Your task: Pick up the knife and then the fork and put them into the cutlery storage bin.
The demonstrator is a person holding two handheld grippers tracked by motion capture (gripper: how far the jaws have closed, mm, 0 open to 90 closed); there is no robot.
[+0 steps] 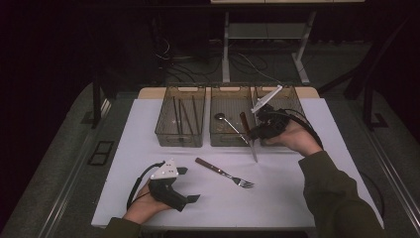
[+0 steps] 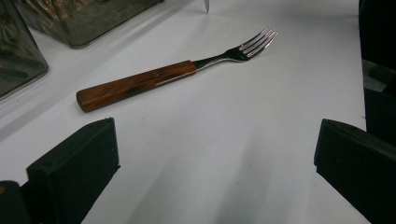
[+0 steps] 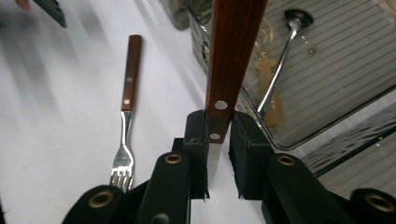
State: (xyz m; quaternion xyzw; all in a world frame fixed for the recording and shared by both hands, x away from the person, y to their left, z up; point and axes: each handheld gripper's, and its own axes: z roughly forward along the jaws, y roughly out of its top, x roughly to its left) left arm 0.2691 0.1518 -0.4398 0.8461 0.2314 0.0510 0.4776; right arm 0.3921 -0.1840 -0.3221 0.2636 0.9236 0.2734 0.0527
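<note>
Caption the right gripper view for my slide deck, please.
Right gripper clamps a wooden-handled knife beside the middle bin; a fork lies on the white table.

Fork before bins (on table).

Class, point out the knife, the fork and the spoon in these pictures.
knife (image 3: 232, 51), right gripper view, on its wooden handle.
fork (image 2: 135, 85), left gripper view, on its wooden handle.
spoon (image 3: 297, 18), right gripper view, on its bowl, inside the middle basket.
</note>
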